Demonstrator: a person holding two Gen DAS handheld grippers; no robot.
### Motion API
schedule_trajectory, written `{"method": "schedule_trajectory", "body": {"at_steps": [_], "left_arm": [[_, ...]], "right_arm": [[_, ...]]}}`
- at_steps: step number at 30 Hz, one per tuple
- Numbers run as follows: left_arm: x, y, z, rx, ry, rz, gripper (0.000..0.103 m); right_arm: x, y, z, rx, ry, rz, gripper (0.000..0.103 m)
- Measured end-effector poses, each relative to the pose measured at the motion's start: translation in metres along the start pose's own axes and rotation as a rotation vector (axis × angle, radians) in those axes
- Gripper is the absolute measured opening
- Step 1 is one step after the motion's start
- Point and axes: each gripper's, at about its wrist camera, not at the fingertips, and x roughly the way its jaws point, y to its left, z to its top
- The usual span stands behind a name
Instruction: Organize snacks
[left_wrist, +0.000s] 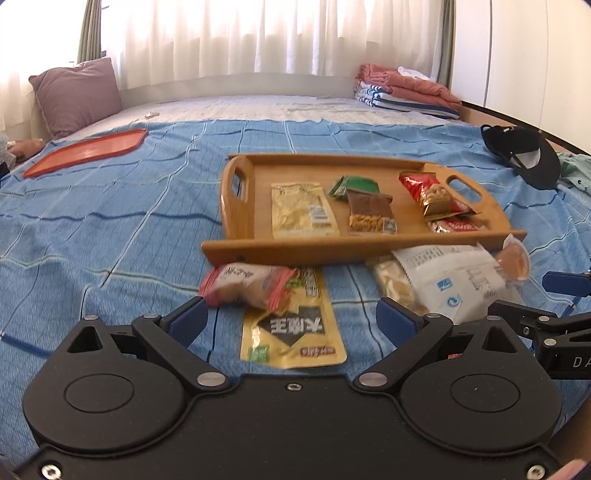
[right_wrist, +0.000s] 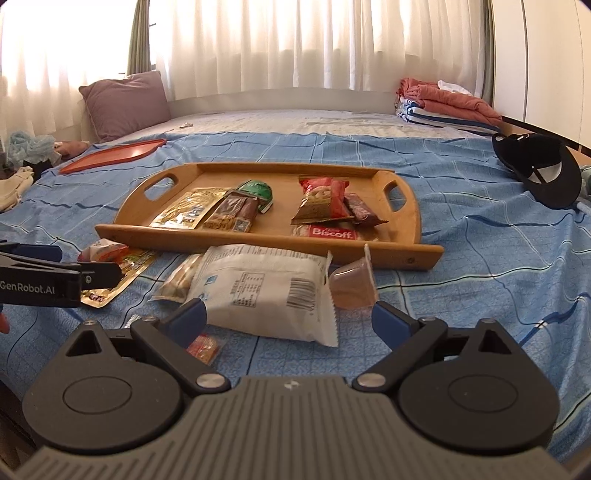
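1. The right hand-held gripper (right_wrist: 288, 314) stood wide, nothing between its blue pads, poised low over the bed just short of a white pillow-pack snack bag (right_wrist: 266, 291).
2. The left hand-held gripper (left_wrist: 291, 317) was likewise spread wide and empty, with a pink-and-white wrapped rice cracker (left_wrist: 247, 286) lying just ahead of its left pad.
3. The white bag looked light, puffed and soft; a squeeze across its middle would probably crush the contents, so the flat crimped seam at its right end (right_wrist: 332, 295) was judged the safer hold.
4. The rice cracker appeared brittle inside a slick film wrapper; a light pinch on a gathered end seemed best.
5. Under the cracker lay a flat yellow foil pouch (left_wrist: 291, 332), thin, limp and probably slippery; flush on the blue bedspread (left_wrist: 110, 221), it offered only an edge to catch.
6. A small sealed jelly cup (right_wrist: 351, 286) stood tilted, touching the white bag's right end; its stiff wall would take a firmer grip across the sides, but the peel lid looked fragile.
7. The bamboo tray (right_wrist: 258, 243) lay just beyond these loose snacks, already carrying several packets, a Biscoff pack (right_wrist: 332, 233) among them.
8. An orange tray (left_wrist: 85, 153) lay well apart, at far left.
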Motion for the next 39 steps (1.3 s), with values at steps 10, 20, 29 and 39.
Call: {"method": "schedule_trajectory", "body": {"at_steps": [10,20,29,39], "left_arm": [[0.003,0.001,-0.012,-0.010,0.028,-0.016,0.093],[0.018,-0.002,-0.007,-0.026,0.044,-0.032,0.077],[0.014,-0.003,-0.010,0.010,0.032,0.004,0.061],[-0.006,0.003,-0.017,0.006,0.043,-0.031,0.061]], "right_arm": [[-0.001,0.016,-0.009,0.032,0.022,0.041,0.101],[-0.003,0.043,-0.020,-0.010,0.038,0.074,0.101],[0.004,0.062,-0.022,-0.041,0.034,0.070,0.100],[0.006,0.068,-0.025,-0.086,0.012,0.049,0.086]]}}
